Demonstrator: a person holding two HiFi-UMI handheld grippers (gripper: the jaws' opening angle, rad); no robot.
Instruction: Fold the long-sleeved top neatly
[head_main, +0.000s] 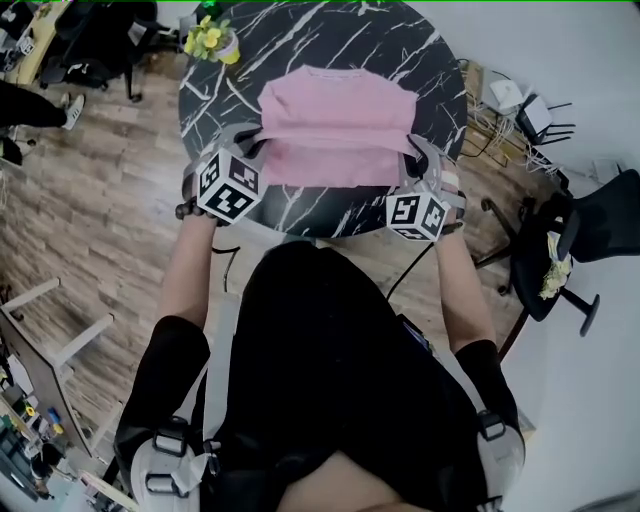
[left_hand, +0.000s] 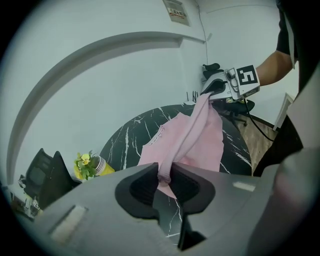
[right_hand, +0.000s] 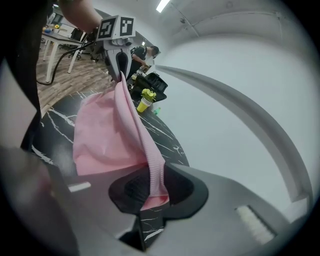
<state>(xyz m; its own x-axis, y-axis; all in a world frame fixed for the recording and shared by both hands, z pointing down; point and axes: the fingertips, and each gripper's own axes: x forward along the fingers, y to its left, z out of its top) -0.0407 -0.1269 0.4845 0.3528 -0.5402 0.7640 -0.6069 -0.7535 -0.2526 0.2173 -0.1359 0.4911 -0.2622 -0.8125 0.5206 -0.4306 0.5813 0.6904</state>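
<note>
The pink top is lying on the round black marble table, its near hem lifted and stretching between the left gripper and the right gripper, each one clamping the fabric with jaws almost closed. A flower pot is sitting at the table's far left edge

beyond fingers: bare table, open | left of left fingers: flower pot | between both: stretched top blocks

A round black marble table stands on wood-plank floor, black office chair beside, pale wall behind.
</note>
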